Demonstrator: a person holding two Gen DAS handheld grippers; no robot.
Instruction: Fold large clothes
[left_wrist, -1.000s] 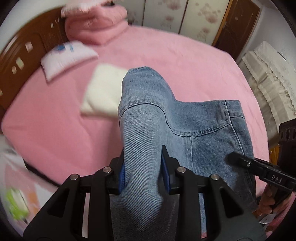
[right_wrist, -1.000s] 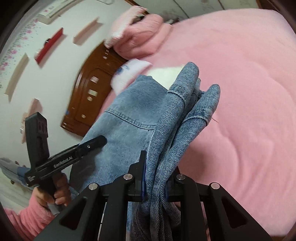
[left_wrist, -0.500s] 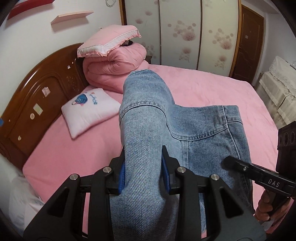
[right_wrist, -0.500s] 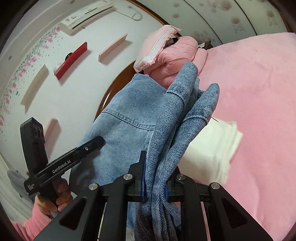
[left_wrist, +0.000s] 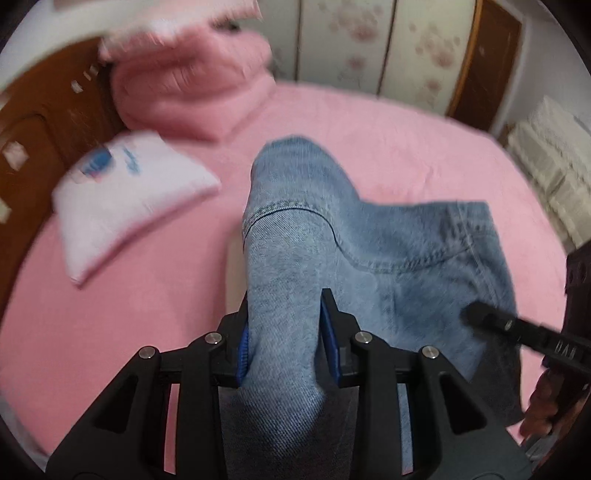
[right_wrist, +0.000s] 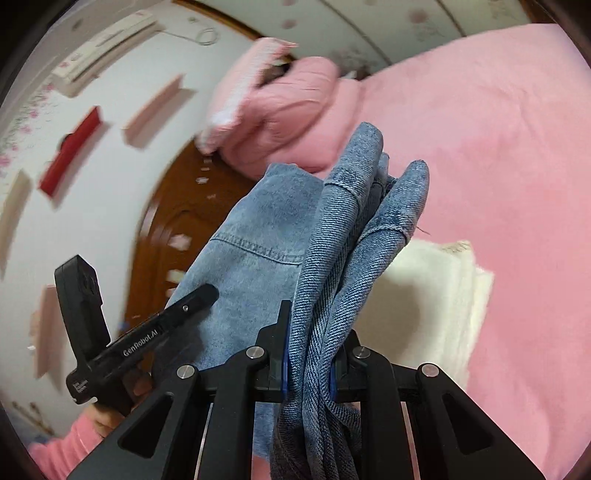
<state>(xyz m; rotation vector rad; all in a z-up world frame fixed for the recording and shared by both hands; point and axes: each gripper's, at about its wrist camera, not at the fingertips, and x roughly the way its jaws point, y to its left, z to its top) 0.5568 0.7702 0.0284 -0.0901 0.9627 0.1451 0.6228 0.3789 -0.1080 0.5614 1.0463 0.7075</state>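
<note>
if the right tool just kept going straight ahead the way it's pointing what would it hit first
Probably the folded white cloth lying on the pink bed. It sits just beyond the right tool, which is shut on the denim garment. Depth is hard to judge here.

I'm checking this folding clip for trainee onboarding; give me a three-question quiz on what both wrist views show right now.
1. True or false: both grippers are clamped on the denim garment.
2. What lies on the pink bed beneath the denim in the right wrist view? A) folded white cloth B) a book C) shoes
3. Fill in: the left gripper pinches a ____ of denim.

Key: 1 true; 2 A, the white cloth; 3 fold. The right gripper holds bunched layers.
</note>
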